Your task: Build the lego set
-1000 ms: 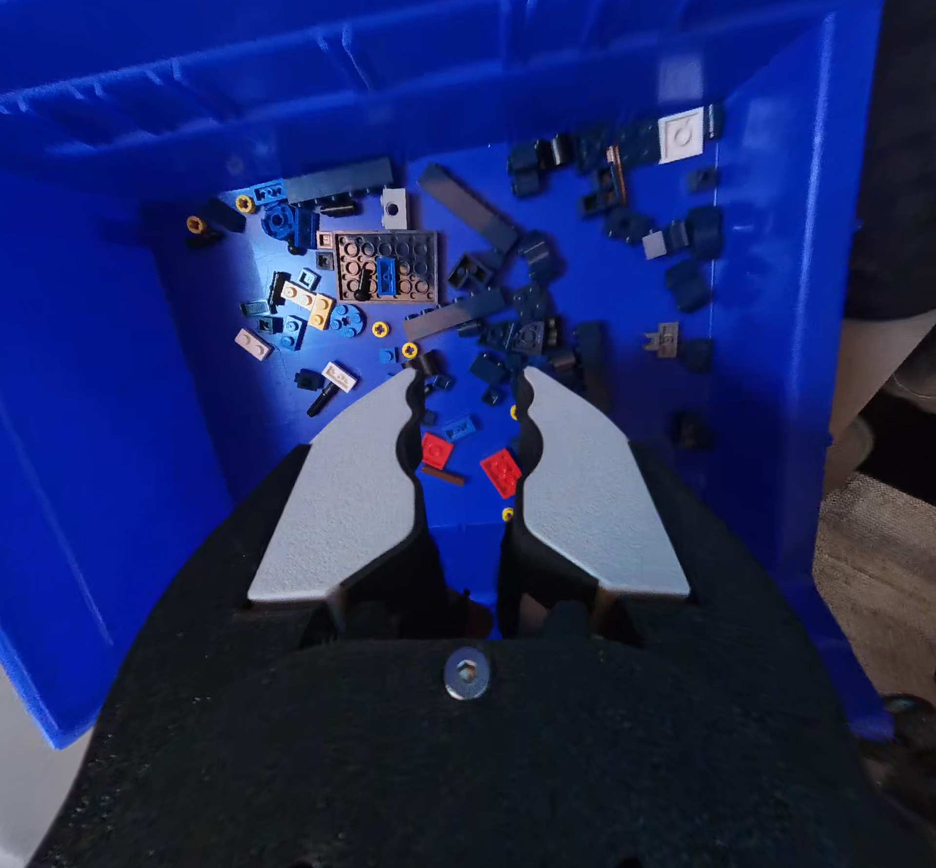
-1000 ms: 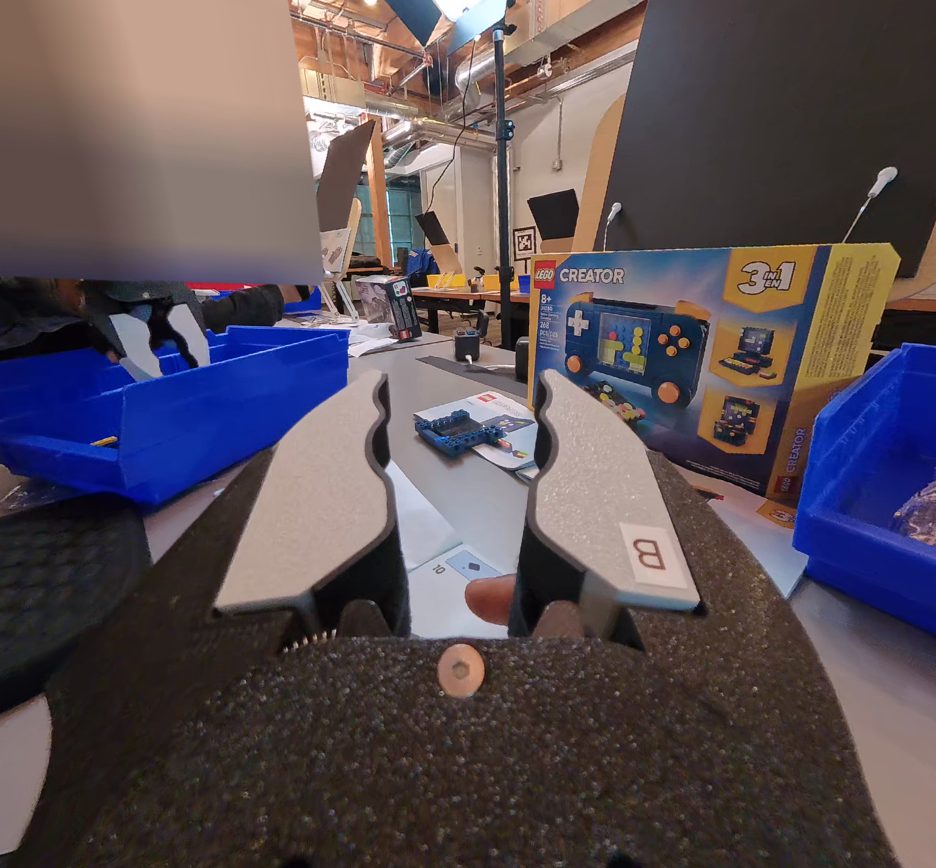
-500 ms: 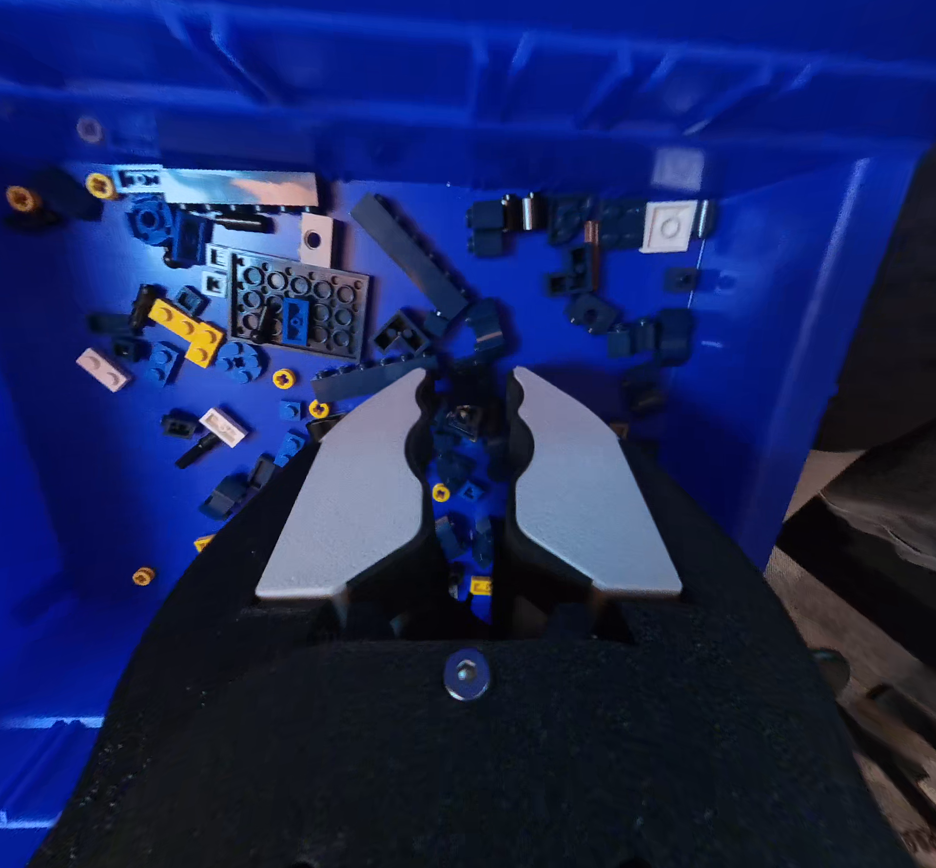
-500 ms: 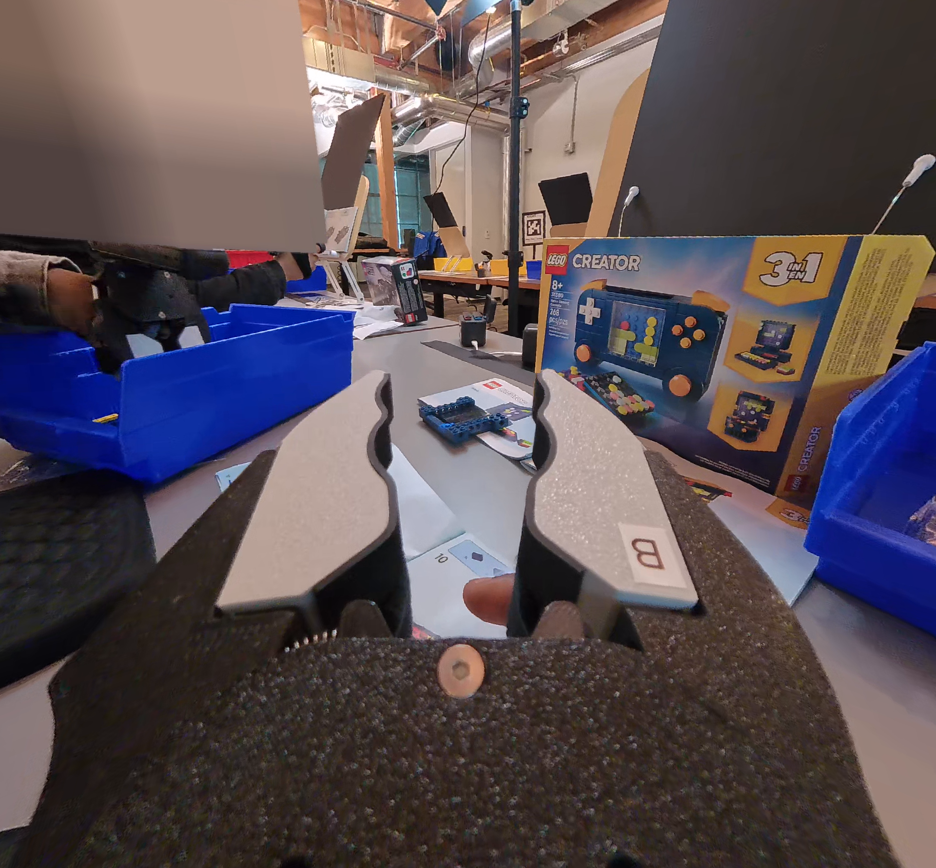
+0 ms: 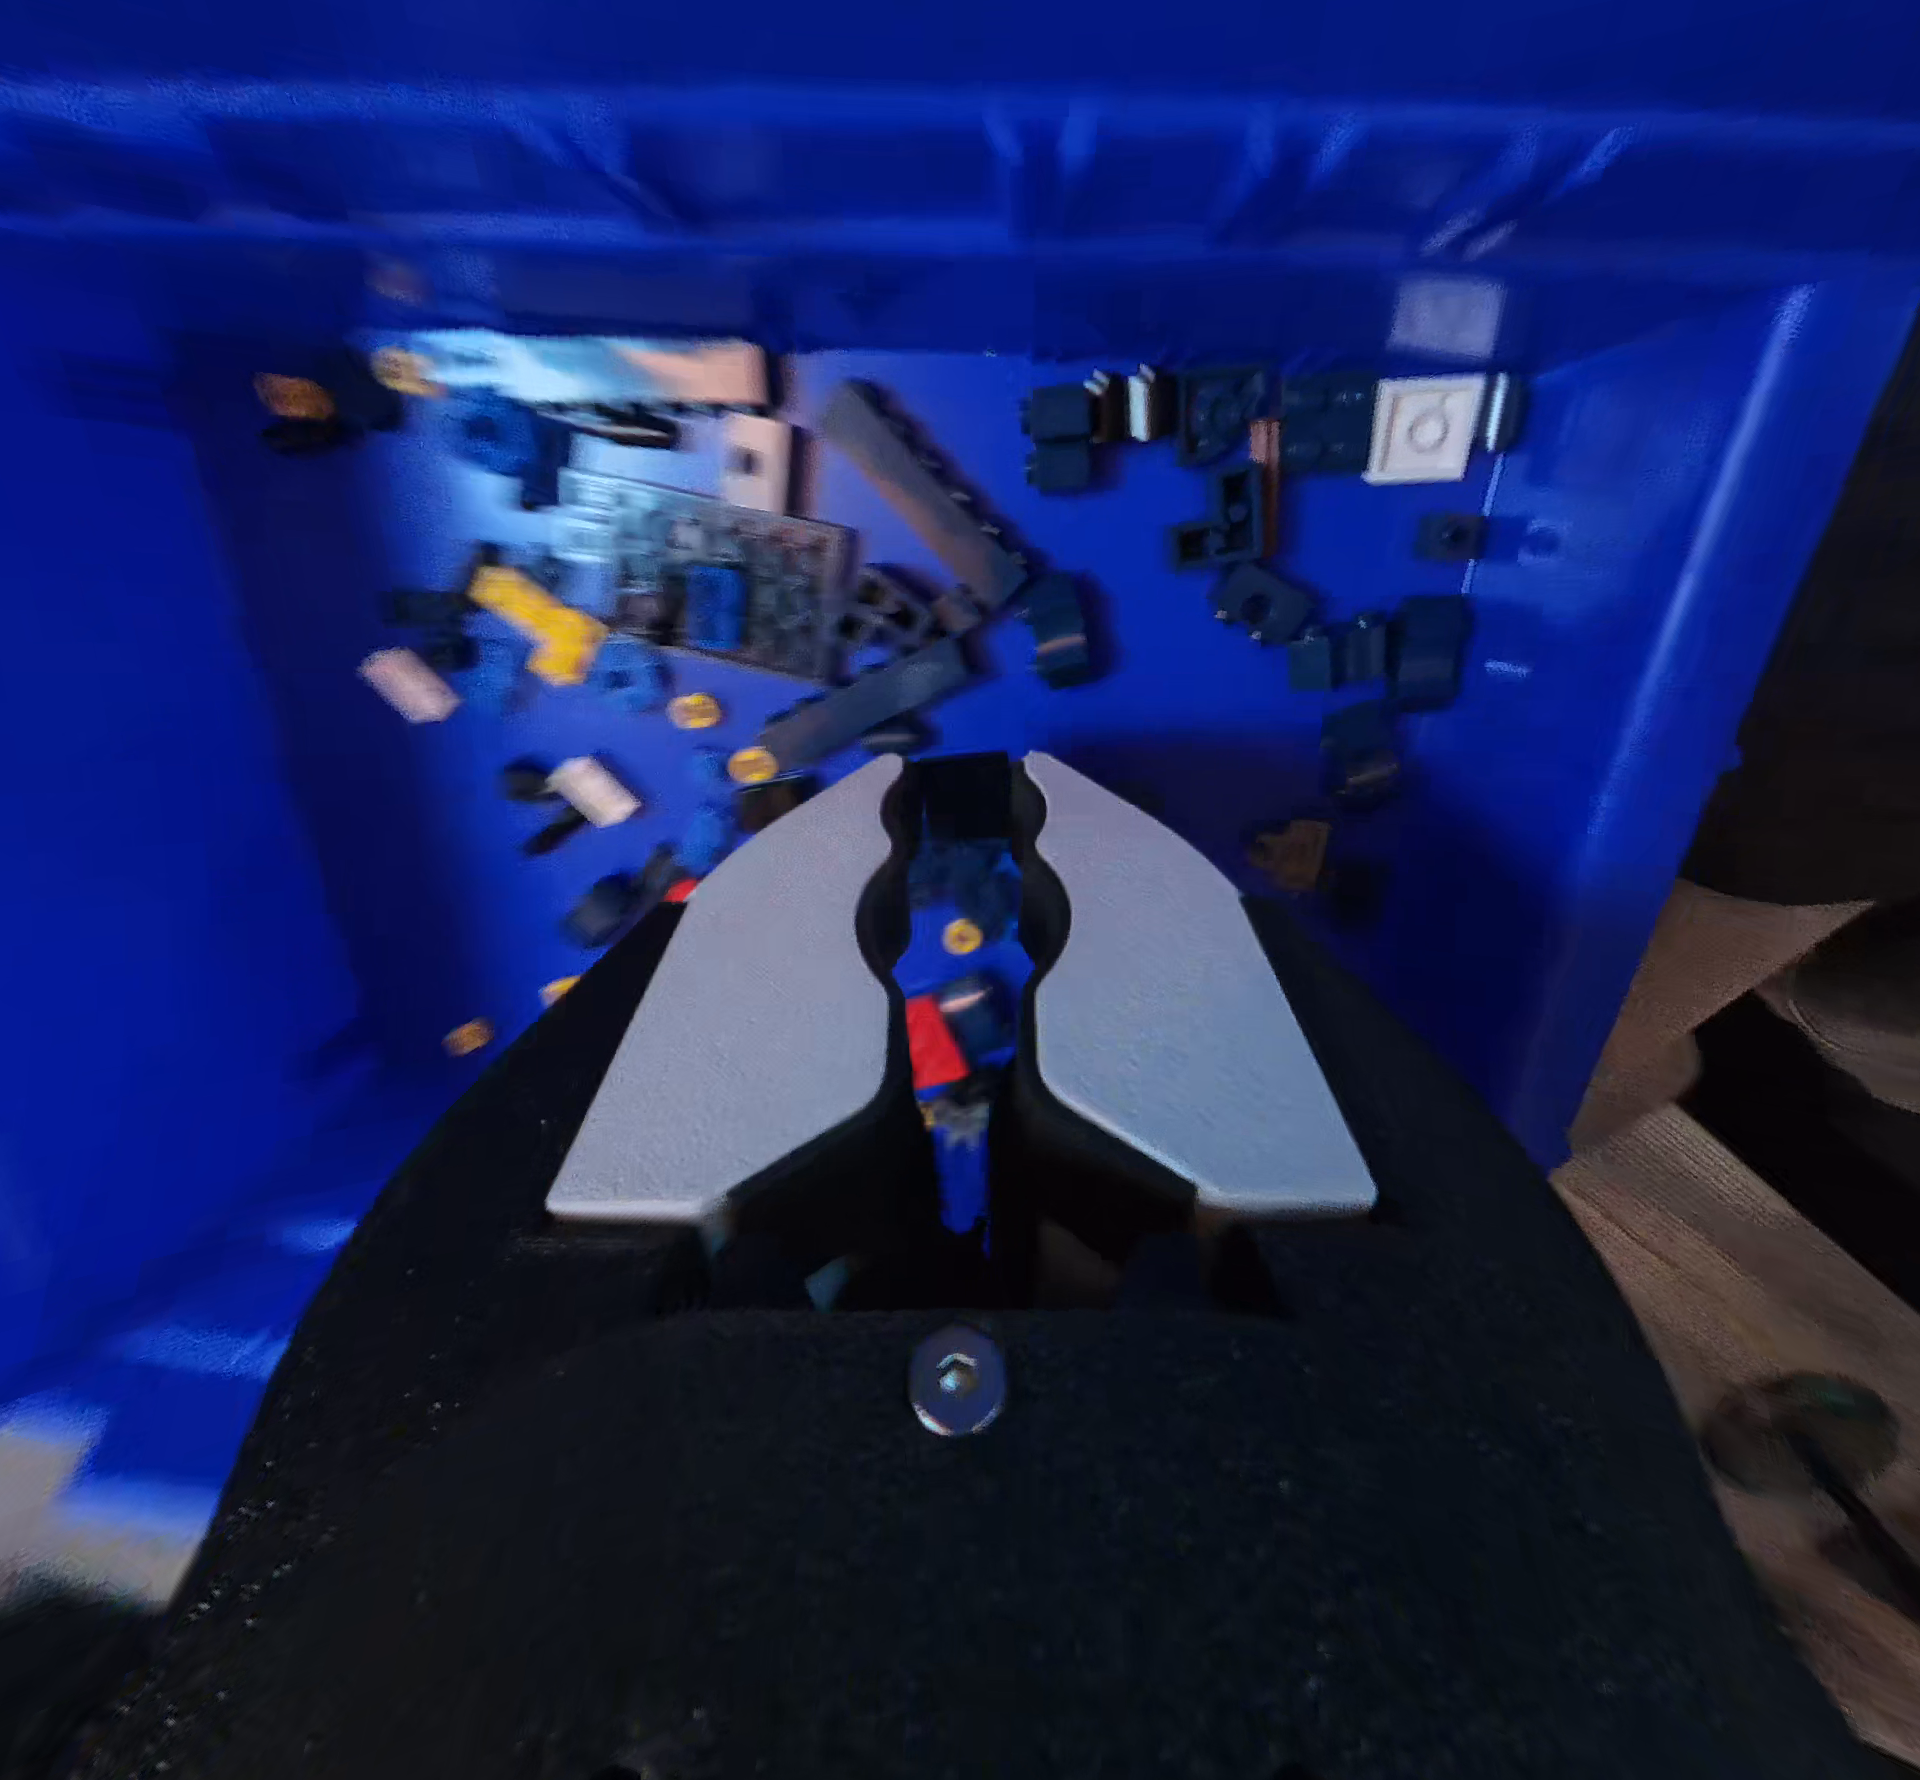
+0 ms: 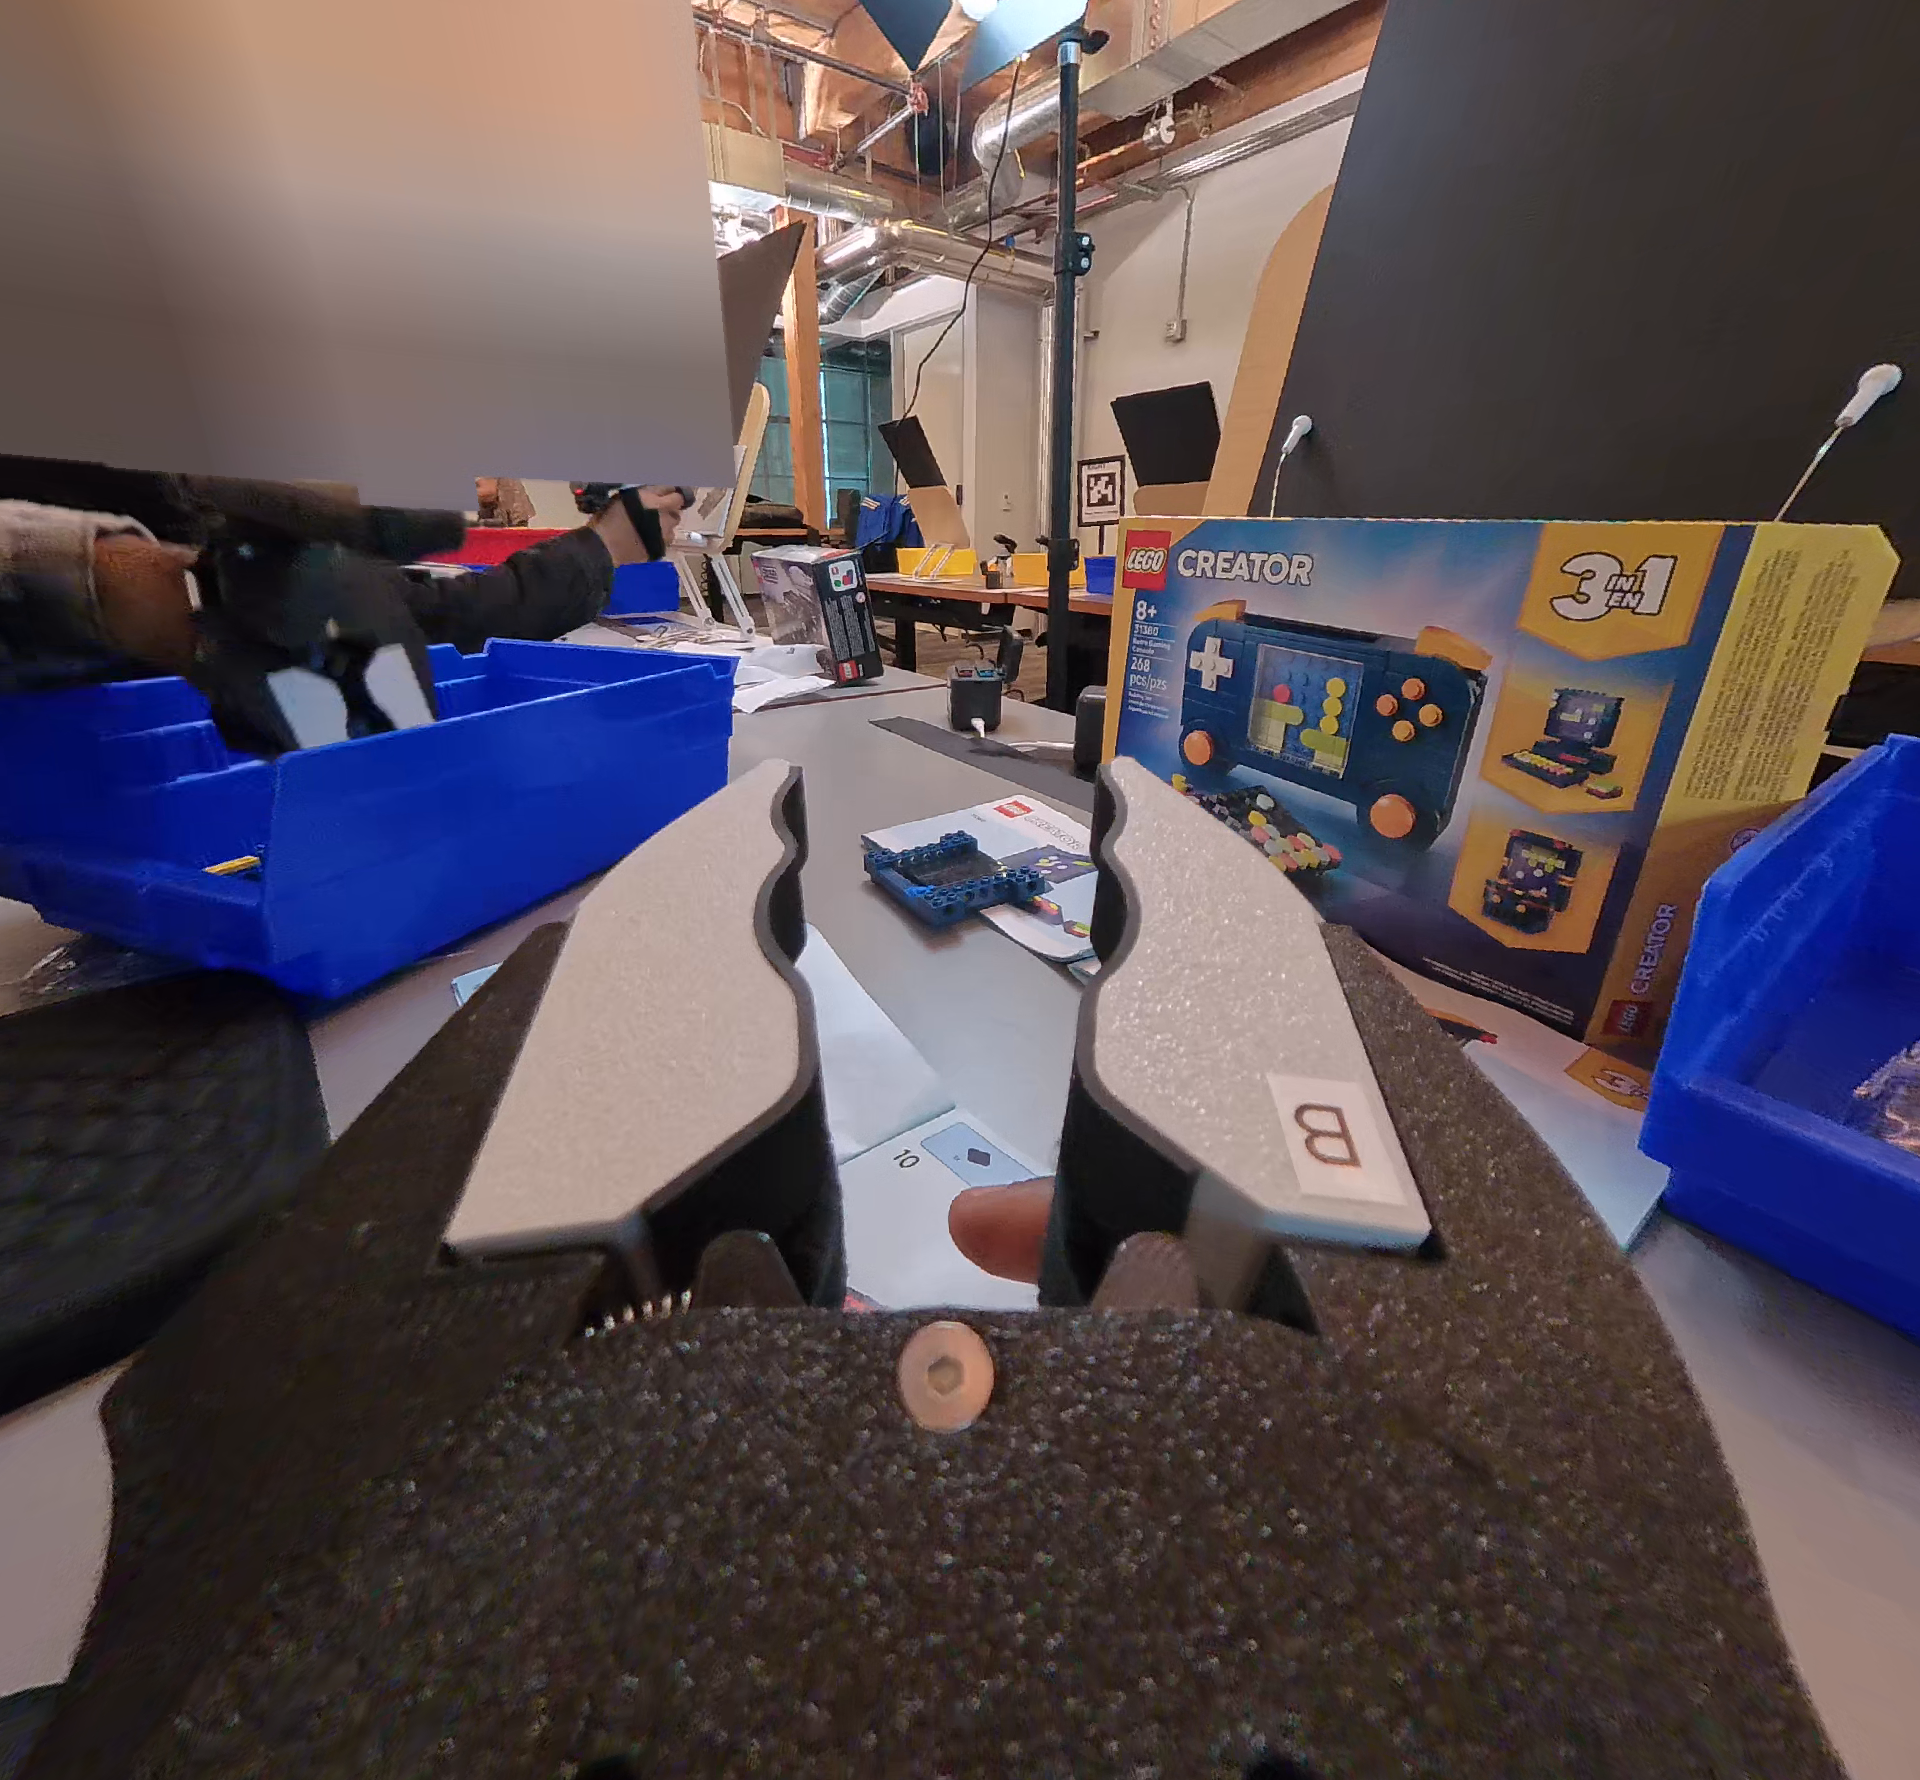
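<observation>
While clamped — dark brick [image 5: 961, 795], left gripper [image 5: 961, 780].

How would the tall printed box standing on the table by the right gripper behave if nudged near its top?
The box stands upright on a long edge and looks thin, so a push near the top would probably tip it backward. It is cardboard, so likely light for its size and apt to slide on the smooth grey table if pushed low. Its contents cannot be seen.
</observation>
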